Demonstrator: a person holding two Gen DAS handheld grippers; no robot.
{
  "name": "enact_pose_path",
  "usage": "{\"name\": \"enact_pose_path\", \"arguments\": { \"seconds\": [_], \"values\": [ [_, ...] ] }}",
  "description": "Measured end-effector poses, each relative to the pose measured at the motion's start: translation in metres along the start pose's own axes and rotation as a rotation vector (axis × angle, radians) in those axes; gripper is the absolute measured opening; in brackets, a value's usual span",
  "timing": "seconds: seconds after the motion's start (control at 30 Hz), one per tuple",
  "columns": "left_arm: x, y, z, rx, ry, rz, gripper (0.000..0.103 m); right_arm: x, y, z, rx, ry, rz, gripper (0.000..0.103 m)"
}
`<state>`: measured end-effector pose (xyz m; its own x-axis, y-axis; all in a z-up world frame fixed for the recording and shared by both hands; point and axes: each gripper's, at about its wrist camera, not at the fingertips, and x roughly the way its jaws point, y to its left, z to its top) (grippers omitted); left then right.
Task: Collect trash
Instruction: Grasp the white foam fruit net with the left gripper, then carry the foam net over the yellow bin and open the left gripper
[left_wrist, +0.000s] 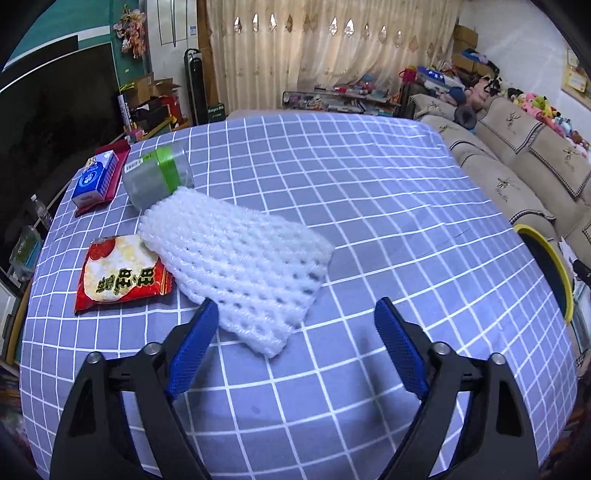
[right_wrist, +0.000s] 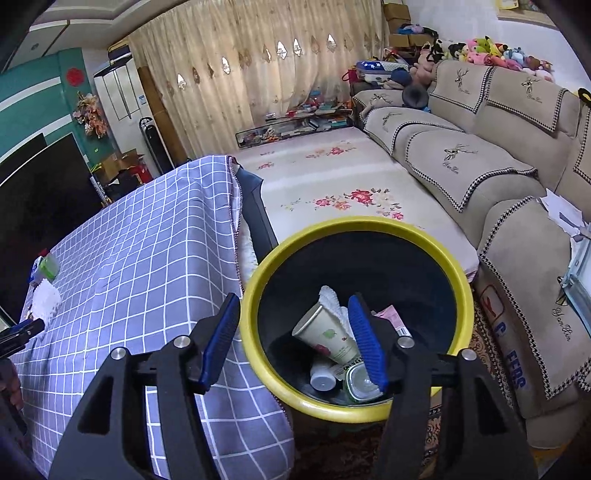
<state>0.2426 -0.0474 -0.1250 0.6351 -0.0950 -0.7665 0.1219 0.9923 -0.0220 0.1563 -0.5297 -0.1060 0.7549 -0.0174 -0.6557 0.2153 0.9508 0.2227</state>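
A white foam net sleeve lies on the blue checked tablecloth. My left gripper is open just above its near end, the left finger beside the sleeve's edge, nothing pinched. A red snack packet lies to the left of the sleeve, and a clear jar with a green band lies on its side behind it. My right gripper hangs open over the yellow-rimmed black bin, nothing between its fingers. In the bin lie a paper cup, a white cloth, a small bottle and a clear container.
A blue-and-white carton on a red packet sits at the table's far left. The bin's rim shows at the table's right edge. A beige sofa and a floral mat lie beyond the bin.
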Motion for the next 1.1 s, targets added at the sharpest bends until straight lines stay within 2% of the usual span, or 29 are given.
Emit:
{"name": "enact_pose_path", "arguments": {
  "seconds": [0.17,0.23,0.27,0.3,0.43,0.47,0.53,0.6,0.63,0.67,0.8,0.93,1.1],
  "values": [
    [0.006,0.004,0.003,-0.019,0.018,0.014,0.074,0.004,0.004,0.0,-0.003,0.017,0.014,0.058],
    [0.0,0.005,0.005,-0.029,0.006,0.003,0.077,0.005,0.006,-0.001,-0.004,0.023,0.021,0.058],
    [-0.002,0.006,0.007,-0.034,0.006,0.013,0.084,0.006,0.006,-0.001,-0.004,0.026,0.022,0.058],
    [-0.002,0.007,0.009,-0.042,0.007,0.018,0.086,0.007,0.006,0.0,-0.004,0.028,0.024,0.058],
    [0.011,0.012,0.013,-0.068,0.046,0.026,0.086,0.01,0.01,0.0,-0.003,0.035,0.036,0.058],
    [0.013,0.012,0.013,-0.068,0.05,0.03,0.082,0.009,0.01,-0.001,-0.004,0.034,0.038,0.058],
    [0.02,0.012,0.013,-0.069,0.07,0.04,0.062,0.009,0.012,-0.001,-0.011,0.034,0.042,0.058],
    [0.022,0.013,0.014,-0.067,0.056,0.06,0.04,0.009,0.013,-0.001,-0.015,0.034,0.043,0.058],
    [0.023,0.015,0.014,-0.073,0.053,0.05,0.037,0.008,0.013,-0.001,-0.014,0.034,0.044,0.058],
    [0.024,0.016,0.015,-0.08,0.052,0.037,0.021,0.008,0.012,-0.001,-0.013,0.033,0.044,0.058],
    [0.017,0.015,0.015,-0.065,0.015,0.037,0.013,0.008,0.013,-0.001,-0.01,0.033,0.046,0.058],
    [-0.006,0.007,0.017,-0.035,-0.062,0.034,0.011,0.007,0.011,0.0,-0.009,0.035,0.052,0.058],
    [-0.03,-0.007,0.025,0.014,-0.117,0.001,0.011,0.005,0.013,-0.001,-0.01,0.034,0.066,0.058]
  ]
}}
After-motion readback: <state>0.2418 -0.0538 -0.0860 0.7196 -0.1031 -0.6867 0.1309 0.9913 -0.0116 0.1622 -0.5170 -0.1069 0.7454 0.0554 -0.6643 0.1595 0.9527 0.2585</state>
